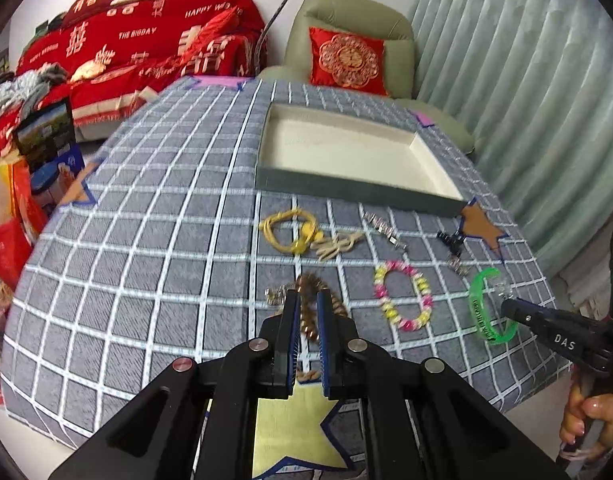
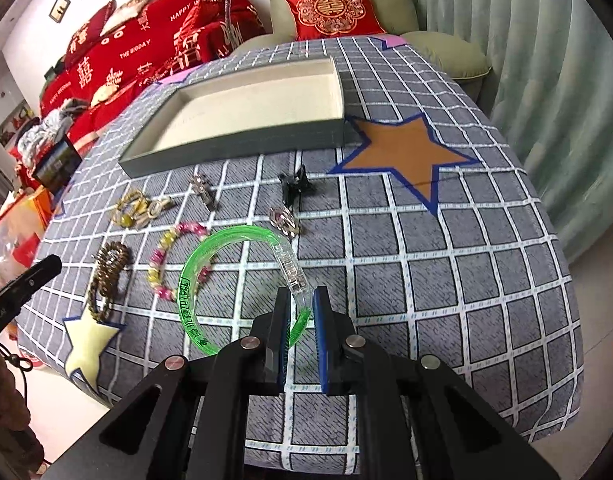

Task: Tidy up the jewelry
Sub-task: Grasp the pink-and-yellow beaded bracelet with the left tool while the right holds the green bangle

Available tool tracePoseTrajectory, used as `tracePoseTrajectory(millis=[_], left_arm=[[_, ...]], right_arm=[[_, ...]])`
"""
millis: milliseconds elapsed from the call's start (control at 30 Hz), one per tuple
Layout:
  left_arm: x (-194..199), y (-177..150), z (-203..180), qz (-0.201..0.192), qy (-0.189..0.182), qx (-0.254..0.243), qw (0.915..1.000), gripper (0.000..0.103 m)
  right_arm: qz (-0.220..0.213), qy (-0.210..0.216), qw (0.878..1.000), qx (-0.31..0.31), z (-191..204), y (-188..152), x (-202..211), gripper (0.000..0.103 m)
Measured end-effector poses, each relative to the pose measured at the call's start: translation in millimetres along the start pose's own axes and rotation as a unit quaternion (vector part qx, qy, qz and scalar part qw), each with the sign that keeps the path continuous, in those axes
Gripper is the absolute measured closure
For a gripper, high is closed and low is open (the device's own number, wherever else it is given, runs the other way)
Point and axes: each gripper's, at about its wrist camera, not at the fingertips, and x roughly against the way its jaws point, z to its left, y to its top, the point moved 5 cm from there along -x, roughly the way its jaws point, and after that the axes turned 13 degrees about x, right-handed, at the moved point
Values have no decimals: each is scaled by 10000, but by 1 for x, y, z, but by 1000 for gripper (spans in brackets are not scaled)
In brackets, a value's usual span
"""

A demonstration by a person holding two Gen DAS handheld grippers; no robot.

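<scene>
My left gripper (image 1: 307,296) straddles a brown beaded bracelet (image 1: 306,320) on the checked cloth, jaws narrow around it. My right gripper (image 2: 302,296) has its jaws around the clear section of a green bangle (image 2: 194,280), which looks raised off the cloth; the bangle also shows in the left wrist view (image 1: 476,308). A pink and yellow bead bracelet (image 1: 402,296), a yellow cord bracelet (image 1: 290,230), a silver clip (image 1: 384,229) and a black claw clip (image 1: 450,240) lie between the grippers and the empty grey box (image 1: 358,192).
The table (image 2: 446,272) has a grey checked cloth with star patches: yellow (image 1: 290,424) near the front, orange (image 2: 402,152) to the right of the box. A green armchair (image 1: 346,12), red sofa (image 1: 146,40) and curtain (image 1: 526,60) surround the table.
</scene>
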Motion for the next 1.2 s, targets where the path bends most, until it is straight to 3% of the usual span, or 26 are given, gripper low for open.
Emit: tracePoseTrajectory(millis=[133,300,533,567,600,633,700,833,967,1067,1100,1200], left_arm=[[4,5,-1,-50,25,-56,10000,84],[-11,-8,9,133,518,-165,9984,84],[-11,-4,12,18,632,-74,9980,83],[-12,-3,12,27,627,-37,9980,75],[-12,-2,12,30,625,-26,9980,32],[-11,-2,11,-28,674,-11,9977,0],[-6,-3,4,-246,726,-133,9970,0],[-15,-9,-22,-187,771,-628,9949,0],[-37,-19,-59,87,556,-1192,9913,0],[-51,-33,-92,176,470,-1873,9810,0],[-55,-36,-101,202,490,-2068,9769,7],[-69,-49,-122,364,447,-2467,9674,10]], right_arm=[[-24,37,10000,25,3,1,1,91],[51,94,9999,-5,5,-3,-3,91],[71,144,9998,-82,3,-6,-5,91],[67,150,9998,-93,3,-6,-5,91],[63,154,9998,-103,3,-7,-4,91],[60,156,9998,-110,2,-7,-4,91],[41,155,9998,-135,0,-7,-3,91],[23,119,9997,-218,-10,-8,-1,91],[9,74,9994,-348,-22,-11,3,91],[10,27,9989,-464,-33,-15,6,91],[12,15,9987,-510,-37,-17,7,91],[10,-15,9981,-611,-46,-20,8,91]])
